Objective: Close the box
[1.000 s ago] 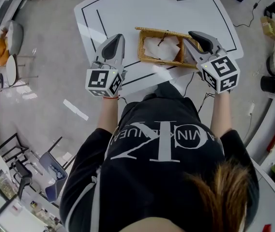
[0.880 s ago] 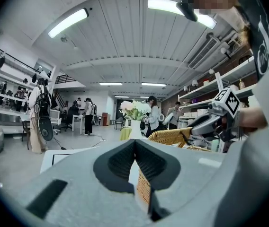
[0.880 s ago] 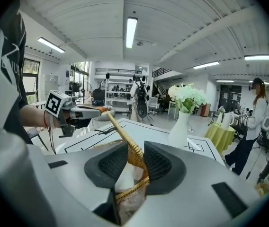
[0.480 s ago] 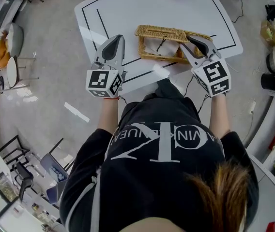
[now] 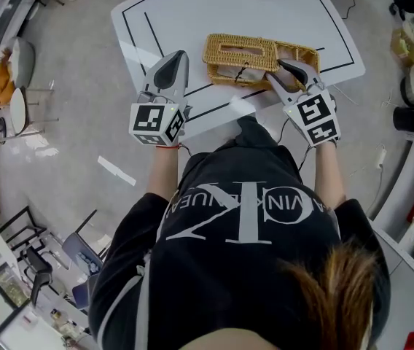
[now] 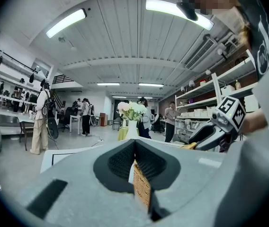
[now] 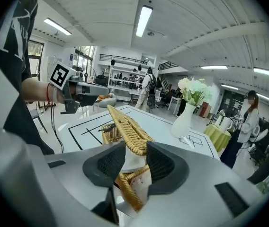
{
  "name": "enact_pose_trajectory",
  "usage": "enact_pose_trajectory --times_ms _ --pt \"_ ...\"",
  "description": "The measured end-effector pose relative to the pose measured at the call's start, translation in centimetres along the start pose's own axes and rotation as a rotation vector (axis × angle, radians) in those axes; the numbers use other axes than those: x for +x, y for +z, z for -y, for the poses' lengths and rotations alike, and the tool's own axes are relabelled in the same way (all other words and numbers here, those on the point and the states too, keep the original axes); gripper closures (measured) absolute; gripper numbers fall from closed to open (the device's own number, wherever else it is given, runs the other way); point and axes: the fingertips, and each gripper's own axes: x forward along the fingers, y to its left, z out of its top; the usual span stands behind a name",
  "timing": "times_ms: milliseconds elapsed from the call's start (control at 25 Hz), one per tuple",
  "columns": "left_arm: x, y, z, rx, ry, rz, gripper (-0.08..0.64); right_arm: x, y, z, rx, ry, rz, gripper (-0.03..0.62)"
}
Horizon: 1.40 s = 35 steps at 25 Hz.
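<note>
the woven wicker box [image 5: 300, 54] is sitting near the front edge of the white table [image 5: 192, 6], with bare tabletop lying open behind and left of it, and its slotted lid [image 5: 220, 57] is slanting down over it. the right gripper [image 5: 278, 70] is straddling the lid's near end, its jaws partway apart and just widening. the left gripper [image 5: 178, 54] is hovering beside the box's left end, jaws pinched together, holding nothing.

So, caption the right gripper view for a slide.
Right gripper, jaws just opening, wicker box lid between them.
</note>
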Motion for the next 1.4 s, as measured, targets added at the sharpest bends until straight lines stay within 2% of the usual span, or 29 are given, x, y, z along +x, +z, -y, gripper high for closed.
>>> enact_pose_trajectory --times_ms 80,280,600,1000,1120,1280,1400 --pt "0.0 0.0 0.0 0.0 -0.001 0.0 0.551 0.1 -0.6 -0.3 0.0 0.002 -0.014 0.451" --pt "-0.4 0.0 0.0 0.0 -0.004 0.0 0.551 0.8 -1.8 -1.2 -0.119 -0.012 -0.092 0.449" --pt "-1.3 -0.1 -0.1 0.002 0.0 -0.002 0.551 1.5 -3.5 -2.4 -0.208 -0.024 -0.172 0.446" --pt "-2.3 -0.1 -0.2 0.004 0.01 -0.001 0.551 1.6 -3.9 -2.7 -0.207 -0.04 -0.187 0.445" --pt "-2.5 -0.1 -0.2 0.005 0.009 -0.003 0.551 1.5 -4.2 -2.9 -0.151 -0.033 -0.18 0.455" --pt "-2.9 -0.2 -0.1 0.008 0.005 -0.007 0.551 0.8 -4.7 -3.2 0.06 -0.022 -0.106 0.521" --pt "-3.2 -0.3 0.1 0.009 -0.003 -0.005 0.551 0.2 -5.3 -3.3 0.149 -0.025 -0.08 0.551"
